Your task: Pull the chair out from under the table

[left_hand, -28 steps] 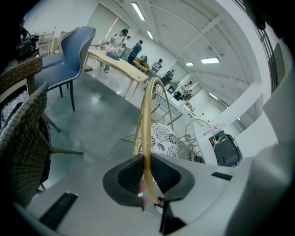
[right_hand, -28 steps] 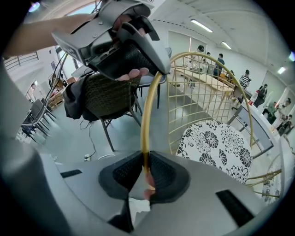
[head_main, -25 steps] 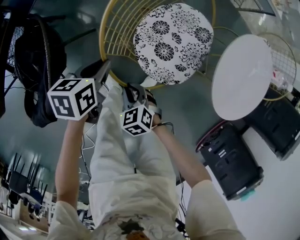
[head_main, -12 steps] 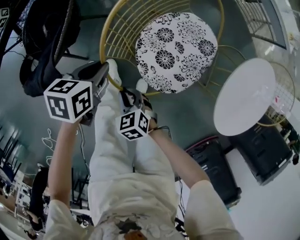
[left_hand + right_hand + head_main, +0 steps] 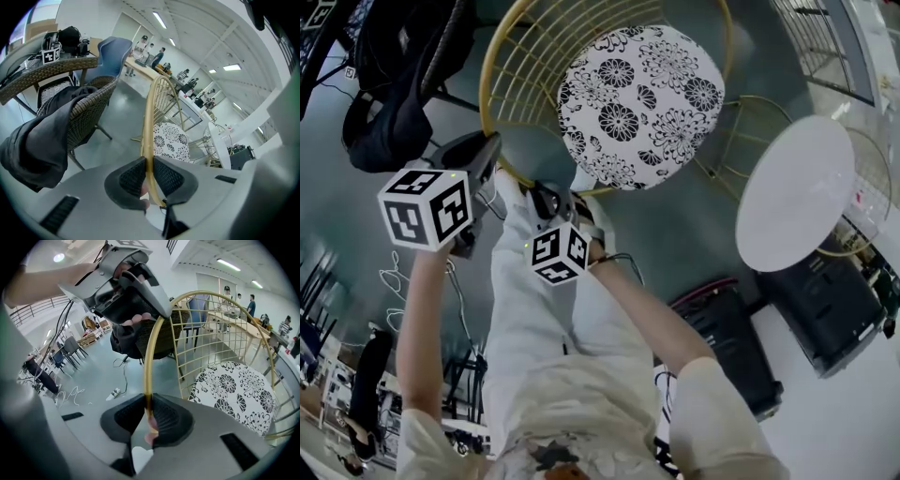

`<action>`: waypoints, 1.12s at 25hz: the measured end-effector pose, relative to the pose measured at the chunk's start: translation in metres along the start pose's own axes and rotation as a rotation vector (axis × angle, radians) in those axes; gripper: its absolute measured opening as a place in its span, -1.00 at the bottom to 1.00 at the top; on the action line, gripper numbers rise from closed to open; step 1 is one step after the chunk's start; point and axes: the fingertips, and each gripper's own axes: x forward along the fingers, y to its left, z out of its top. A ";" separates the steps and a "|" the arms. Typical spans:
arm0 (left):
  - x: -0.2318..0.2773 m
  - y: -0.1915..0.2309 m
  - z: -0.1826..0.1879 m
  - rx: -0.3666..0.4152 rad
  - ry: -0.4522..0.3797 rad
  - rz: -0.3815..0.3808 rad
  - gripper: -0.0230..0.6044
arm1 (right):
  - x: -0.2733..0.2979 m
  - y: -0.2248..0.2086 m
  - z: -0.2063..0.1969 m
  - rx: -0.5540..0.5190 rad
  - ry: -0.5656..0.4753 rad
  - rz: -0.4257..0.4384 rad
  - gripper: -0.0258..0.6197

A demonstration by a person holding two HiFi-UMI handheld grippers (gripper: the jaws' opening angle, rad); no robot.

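Open workroom, grey polished floor [image 5: 694, 225], desks and people far at the back. The gold wire chair [image 5: 494, 75] with its floral cushion [image 5: 637, 103] stood just beside the round white table [image 5: 797, 192], seat clear of the tabletop, so the pull looked largely done. Both claws gripped the chair's back rail. The left gripper [image 5: 147, 174] had its pads closed on the rod. The right gripper [image 5: 149, 416] did likewise, just along the same curve. Paired holds probably kept the light frame from twisting. A jacket-draped wicker chair [image 5: 89, 117] stood near on the left. Black cases [image 5: 731, 333] lay by the table.
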 end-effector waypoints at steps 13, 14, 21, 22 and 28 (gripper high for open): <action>0.006 0.008 -0.001 0.020 0.005 -0.057 -0.75 | 0.010 -0.001 0.000 -0.012 0.023 -0.064 -0.75; 0.007 0.009 -0.001 0.024 0.004 -0.066 -0.75 | 0.011 -0.001 -0.001 -0.008 0.027 -0.078 -0.75; 0.008 0.009 -0.005 0.041 0.034 -0.093 -0.74 | 0.010 0.000 -0.004 0.018 0.048 -0.108 -0.75; 0.008 0.009 -0.005 0.045 0.035 -0.094 -0.74 | 0.010 -0.001 -0.004 0.018 0.048 -0.109 -0.75; 0.007 0.008 -0.004 0.040 0.046 -0.083 -0.74 | 0.008 0.000 -0.003 0.012 0.057 -0.087 -0.75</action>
